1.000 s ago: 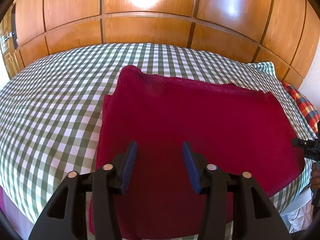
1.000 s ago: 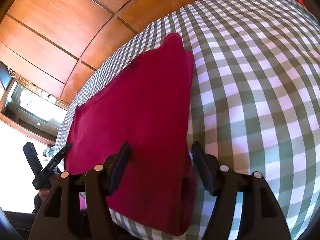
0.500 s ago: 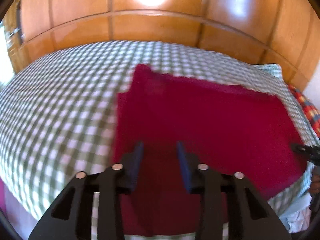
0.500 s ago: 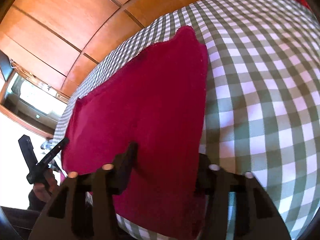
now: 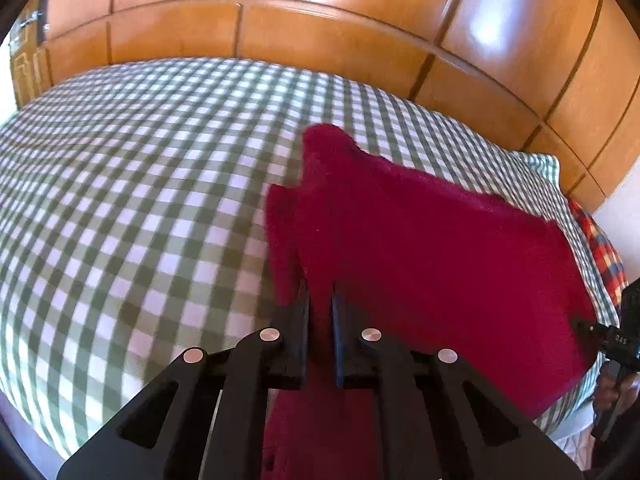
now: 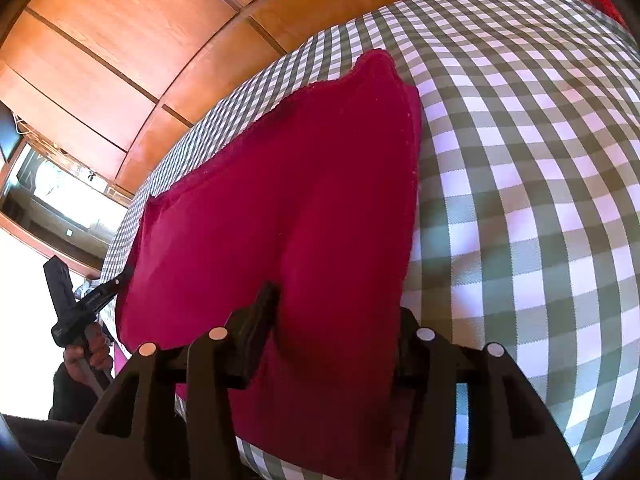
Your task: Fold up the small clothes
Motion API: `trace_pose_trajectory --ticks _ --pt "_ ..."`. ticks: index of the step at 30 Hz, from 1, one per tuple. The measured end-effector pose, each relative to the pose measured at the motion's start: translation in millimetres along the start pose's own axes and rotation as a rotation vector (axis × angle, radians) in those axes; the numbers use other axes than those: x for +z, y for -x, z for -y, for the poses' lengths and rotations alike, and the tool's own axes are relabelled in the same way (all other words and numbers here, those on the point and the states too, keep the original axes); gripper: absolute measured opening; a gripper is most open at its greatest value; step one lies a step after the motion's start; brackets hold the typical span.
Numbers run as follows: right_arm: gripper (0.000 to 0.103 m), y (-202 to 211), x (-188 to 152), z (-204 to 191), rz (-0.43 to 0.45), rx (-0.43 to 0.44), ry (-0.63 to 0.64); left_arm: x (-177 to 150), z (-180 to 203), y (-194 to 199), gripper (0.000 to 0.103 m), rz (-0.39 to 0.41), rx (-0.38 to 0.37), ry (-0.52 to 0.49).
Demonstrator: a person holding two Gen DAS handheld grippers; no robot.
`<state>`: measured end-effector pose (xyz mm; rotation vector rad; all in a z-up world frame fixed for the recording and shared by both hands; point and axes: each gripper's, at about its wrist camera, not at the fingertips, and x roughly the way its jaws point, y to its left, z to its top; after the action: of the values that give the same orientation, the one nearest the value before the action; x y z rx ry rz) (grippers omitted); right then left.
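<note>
Now, your grippers:
Left gripper (image 5: 319, 308): you hold it low over the near edge, jaws pinched almost together on the red towel (image 5: 420, 248).
Right gripper (image 6: 336, 320): you angle it down, jaws half-spread around a raised fold.
Towel: ahead of both, flat on the checked bedsheet (image 5: 140, 184).

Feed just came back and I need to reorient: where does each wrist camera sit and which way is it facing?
Left wrist: on the left gripper, looking across the red cloth and checked bedcover toward wood panels; its fingers nearly closed on a cloth ridge.
Right wrist: on the right gripper, looking along the cloth; fingers straddle the near edge.
Shared: cloth, bedcover; each shows the other gripper.
</note>
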<state>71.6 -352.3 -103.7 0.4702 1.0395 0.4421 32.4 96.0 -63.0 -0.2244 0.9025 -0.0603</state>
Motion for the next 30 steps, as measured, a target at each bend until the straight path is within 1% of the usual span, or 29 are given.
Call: trace_pose_trajectory --ticks 1,2,3,4,6,8,11,13,14,17,19,25,27,29,30 --pt "0.046 -1 0 -1 0.002 -0.004 0.009 -2 -4 2 0.008 0.009 0.019 0.016" --pt "0.046 -4 0 -3 0.004 -0.011 0.018 -4 -11 -3 0.009 -0.003 0.034 0.049" --pt "0.046 -6 0 -5 0.004 -0.015 0.019 -7 -16 -12 0.011 -0.037 0.028 0.075" --pt "0.046 -8 1 -6 0.001 -0.019 0.021 -8 -16 -15 0.017 -0.046 0.037 0.084" --pt "0.047 -10 0 -8 -0.004 -0.013 0.022 -5 -3 -6 0.022 0.000 0.112 0.056" --pt "0.047 -11 -1 -5 -0.004 0.007 0.009 -1 15 12 0.022 0.071 0.145 0.009" --pt "0.047 -12 -1 -5 0.004 0.015 -0.009 0 44 37 0.022 0.165 0.159 -0.088" --pt "0.048 -12 -1 -6 0.007 0.011 -0.013 -3 61 48 0.022 0.196 0.150 -0.142" --pt "0.048 -10 -2 -9 0.006 0.006 -0.012 -4 64 51 0.022 0.200 0.142 -0.153" --pt "0.049 -8 -3 -11 -0.001 0.003 -0.011 -9 75 53 0.022 0.189 0.109 -0.173" --pt "0.049 -4 -5 -8 -0.007 0.009 -0.014 -14 75 51 0.022 0.177 0.097 -0.183" --pt "0.050 0 -10 -13 -0.024 0.001 -0.012 -26 80 26 0.022 0.091 0.060 -0.185" --pt "0.050 0 -12 -16 -0.026 -0.008 -0.010 -29 79 22 0.022 0.075 0.054 -0.177" --pt "0.049 0 -13 -22 -0.026 -0.023 0.000 -32 78 17 0.022 0.064 0.054 -0.177" --pt "0.046 1 -14 -25 -0.027 -0.029 0.007 -32 76 15 0.022 0.059 0.053 -0.174"
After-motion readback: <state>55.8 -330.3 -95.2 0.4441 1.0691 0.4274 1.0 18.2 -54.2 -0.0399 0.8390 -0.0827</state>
